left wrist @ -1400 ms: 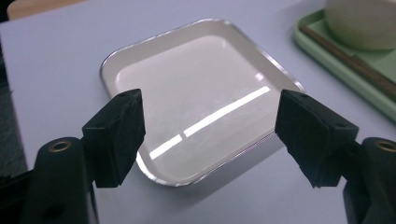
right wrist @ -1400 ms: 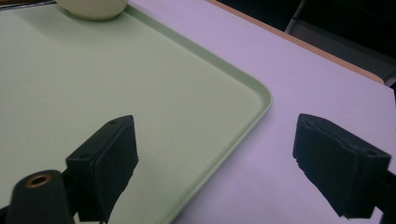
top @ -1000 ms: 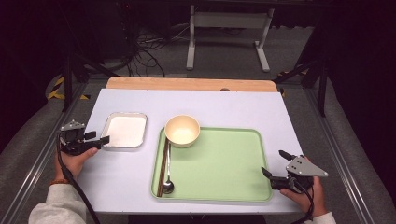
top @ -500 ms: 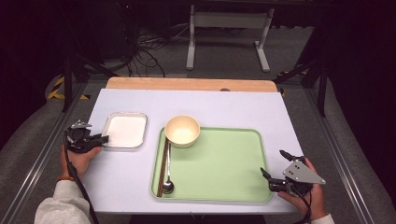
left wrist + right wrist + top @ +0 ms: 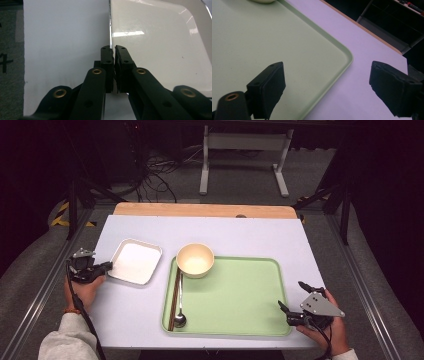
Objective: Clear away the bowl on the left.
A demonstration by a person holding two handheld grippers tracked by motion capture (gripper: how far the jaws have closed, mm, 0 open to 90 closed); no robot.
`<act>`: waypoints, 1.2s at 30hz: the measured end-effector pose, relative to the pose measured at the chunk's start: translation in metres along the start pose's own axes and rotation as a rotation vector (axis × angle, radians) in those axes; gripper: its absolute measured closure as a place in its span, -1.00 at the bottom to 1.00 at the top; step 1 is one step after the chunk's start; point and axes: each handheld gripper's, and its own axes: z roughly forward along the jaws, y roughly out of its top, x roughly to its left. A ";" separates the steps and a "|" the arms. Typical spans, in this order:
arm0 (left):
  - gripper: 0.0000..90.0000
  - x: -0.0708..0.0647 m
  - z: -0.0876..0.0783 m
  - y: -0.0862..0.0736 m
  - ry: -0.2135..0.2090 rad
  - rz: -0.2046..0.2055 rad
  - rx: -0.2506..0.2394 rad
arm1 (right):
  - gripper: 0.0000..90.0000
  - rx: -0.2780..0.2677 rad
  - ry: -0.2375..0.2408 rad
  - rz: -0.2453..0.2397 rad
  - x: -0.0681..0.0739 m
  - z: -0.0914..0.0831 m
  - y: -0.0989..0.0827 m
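Left gripper (image 5: 104, 267): sits at the table's left side, tips at the left rim of the white dish (image 5: 135, 261). In the left gripper view its jaws have just been closing and now pinch that rim between the pads (image 5: 108, 56), one jaw outside the dish, one over its inner face.
White dish: shallow, square with rounded corners, lying flat on the table (image 5: 240, 232), just left of the tray (image 5: 240, 290) and apart from it.
Right gripper (image 5: 295, 297): held at the tray's near right corner, pointing left over it. In the right gripper view the jaws are spread wide with nothing between them; one pad (image 5: 270, 85) hangs over the tray floor, the other over the table beyond the rim.
Tray: green, rounded corners, lying flat on the table's near half.
Bowl (image 5: 195, 260): cream, upright, at the tray's far left corner.
Chopsticks (image 5: 174, 297): dark pair lying along the tray's left edge.
Spoon (image 5: 180, 312): lies just beside the chopsticks, its bowl end toward the near edge.
Person: a hand (image 5: 82, 290) grips the left gripper, a grey sleeve behind it; the other hand (image 5: 332, 332) grips the right gripper.
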 end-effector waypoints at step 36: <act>0.96 -0.001 -0.018 -0.001 -0.079 -0.045 -0.172 | -0.68 -0.001 0.032 0.036 -0.005 0.005 -0.002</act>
